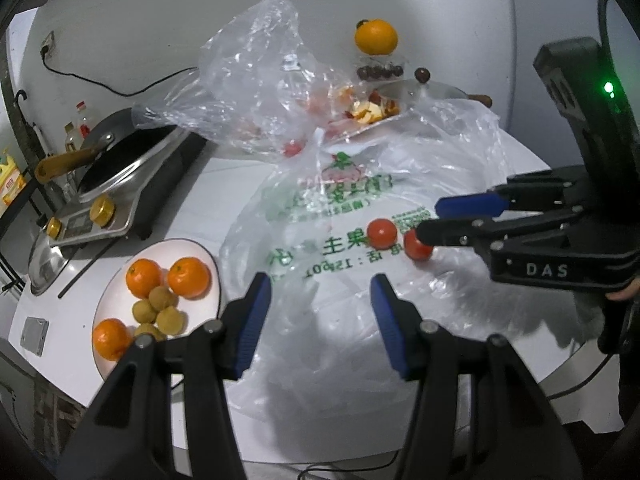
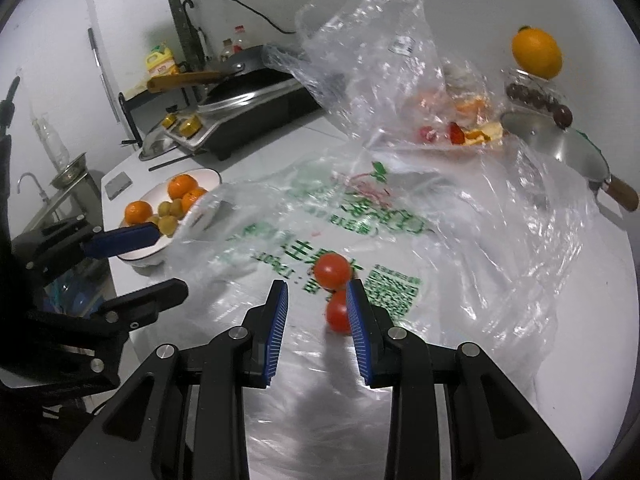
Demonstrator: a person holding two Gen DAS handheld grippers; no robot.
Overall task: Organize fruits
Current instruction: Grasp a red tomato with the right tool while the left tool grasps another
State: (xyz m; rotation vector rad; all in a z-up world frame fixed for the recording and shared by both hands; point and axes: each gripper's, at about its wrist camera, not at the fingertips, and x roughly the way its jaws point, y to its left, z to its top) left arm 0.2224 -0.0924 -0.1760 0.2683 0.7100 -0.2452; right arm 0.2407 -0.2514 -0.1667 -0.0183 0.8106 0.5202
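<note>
Two small red tomatoes sit side by side on the printed plastic bag (image 2: 360,216), right out in front of the right gripper (image 2: 317,316). The far tomato (image 2: 332,271) lies at twelve o'clock from the fingertips; the near tomato (image 2: 338,312) lies against the inner face of the gripper's right-hand finger (image 2: 358,320), partly hidden by it. The jaws stand apart with nothing clamped (the left-hand pad has clear bag beneath it), so no grip on either fruit.

From the left wrist view, the left gripper (image 1: 320,300) hovers over the bag too, its blue pads spread wide with only crumpled plastic between them. The tomatoes are up at one o'clock from it, and the right gripper reaches in from three o'clock, its lower fingertip right at the nearer one.

Over at nine o'clock from the left gripper sits the white plate (image 1: 200,252), holding three oranges (image 1: 189,278) and a cluster of small brownish-yellow fruits (image 1: 162,308). Beyond it, at ten o'clock, a dark pan (image 1: 120,148) rests on a stove (image 1: 112,204).

At twelve o'clock a second, clear bag (image 1: 256,80) stands crumpled and upright, with peel and red scraps showing behind it. One more orange (image 1: 376,36) perches on a clear container (image 1: 380,68) of dark round fruits against the wall.
</note>
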